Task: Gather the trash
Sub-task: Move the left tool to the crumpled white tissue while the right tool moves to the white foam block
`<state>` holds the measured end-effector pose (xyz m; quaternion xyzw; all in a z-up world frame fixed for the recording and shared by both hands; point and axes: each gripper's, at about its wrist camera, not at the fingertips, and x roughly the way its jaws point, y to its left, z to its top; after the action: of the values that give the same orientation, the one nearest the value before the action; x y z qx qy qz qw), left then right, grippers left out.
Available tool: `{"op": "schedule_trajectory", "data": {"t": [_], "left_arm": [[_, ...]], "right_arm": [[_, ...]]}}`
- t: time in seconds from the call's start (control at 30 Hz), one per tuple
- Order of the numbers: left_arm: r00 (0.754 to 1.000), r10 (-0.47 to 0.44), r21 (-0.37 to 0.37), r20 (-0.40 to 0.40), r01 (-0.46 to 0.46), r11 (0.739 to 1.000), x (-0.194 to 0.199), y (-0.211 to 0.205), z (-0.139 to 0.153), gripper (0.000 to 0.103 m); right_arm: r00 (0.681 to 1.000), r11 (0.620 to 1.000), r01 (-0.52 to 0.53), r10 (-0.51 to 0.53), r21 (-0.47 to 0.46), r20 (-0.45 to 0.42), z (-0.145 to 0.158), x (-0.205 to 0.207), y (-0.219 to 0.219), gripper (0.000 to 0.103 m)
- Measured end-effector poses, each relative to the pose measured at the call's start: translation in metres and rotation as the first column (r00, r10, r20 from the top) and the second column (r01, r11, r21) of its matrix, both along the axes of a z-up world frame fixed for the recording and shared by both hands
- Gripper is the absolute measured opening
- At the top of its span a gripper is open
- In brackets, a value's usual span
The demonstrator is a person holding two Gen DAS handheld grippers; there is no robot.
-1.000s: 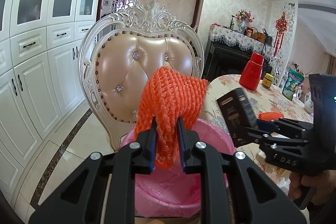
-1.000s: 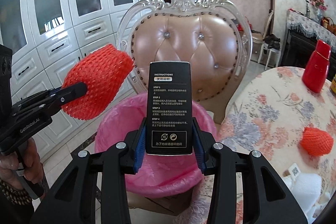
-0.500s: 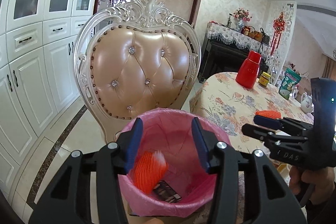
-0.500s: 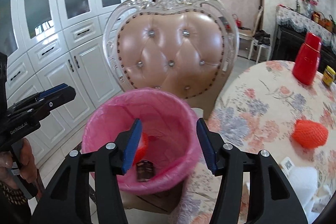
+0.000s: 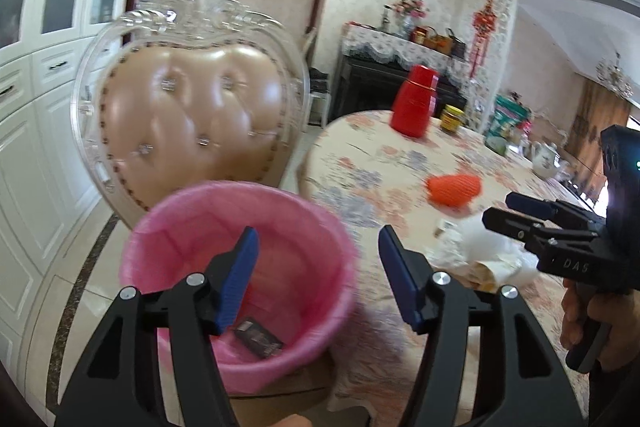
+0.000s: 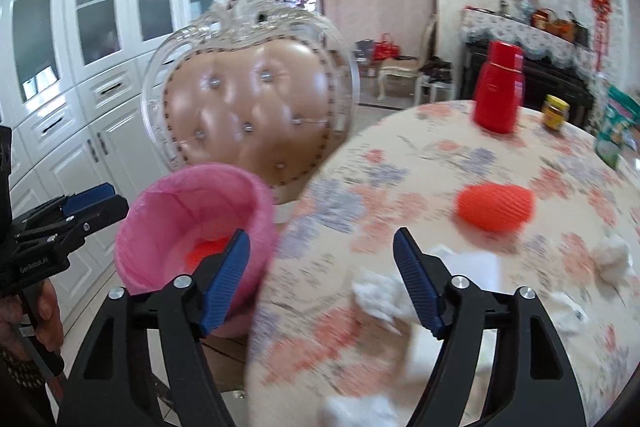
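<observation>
A pink-lined trash bin (image 5: pixel 192 223) stands beside the floral table, also in the right wrist view (image 6: pixel 160 203). Inside lie a black box (image 5: pixel 260 337) and an orange foam net (image 6: pixel 206 251). My left gripper (image 5: pixel 318 279) is open and empty above the bin's right rim. My right gripper (image 6: pixel 322 279) is open and empty over the table edge; it also shows in the left wrist view (image 5: pixel 520 211). Another orange foam net (image 6: pixel 496 207) lies on the table (image 6: pixel 400 155). White crumpled tissues (image 6: pixel 380 293) lie near the right gripper.
A tufted chair with a silver frame (image 5: pixel 192 115) stands behind the bin. A red jug (image 6: pixel 500 89) and a yellow jar (image 6: pixel 556 111) stand at the table's far side. White cabinets (image 6: pixel 80 67) line the left wall.
Both grippers opened and dropped the orange net and the black box into the bin. Both views have since swung right toward the table.
</observation>
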<state>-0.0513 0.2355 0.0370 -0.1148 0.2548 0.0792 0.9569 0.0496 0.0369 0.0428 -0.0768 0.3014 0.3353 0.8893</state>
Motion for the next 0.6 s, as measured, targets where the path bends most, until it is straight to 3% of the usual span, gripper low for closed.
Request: {"op": "schedule_trajectory", "data": {"t": [0.3,0.6], "left_arm": [[0.988,-0.149,-0.023,-0.034,0.148,0.989,0.028,-0.071,-0.016,0.063],[0.955,-0.278,-0.044,-0.105,0.275,0.960,0.047,-0.140,-0.042,0.063]], "right_arm": [[0.985,0.985,0.171,-0.171,-0.012,-0.010,-0.013,0.002,-0.091,0.075],[0.958,0.960,0.278,-0.279,-0.015,-0.061,-0.034,0.002,-0.161,0.077]]}}
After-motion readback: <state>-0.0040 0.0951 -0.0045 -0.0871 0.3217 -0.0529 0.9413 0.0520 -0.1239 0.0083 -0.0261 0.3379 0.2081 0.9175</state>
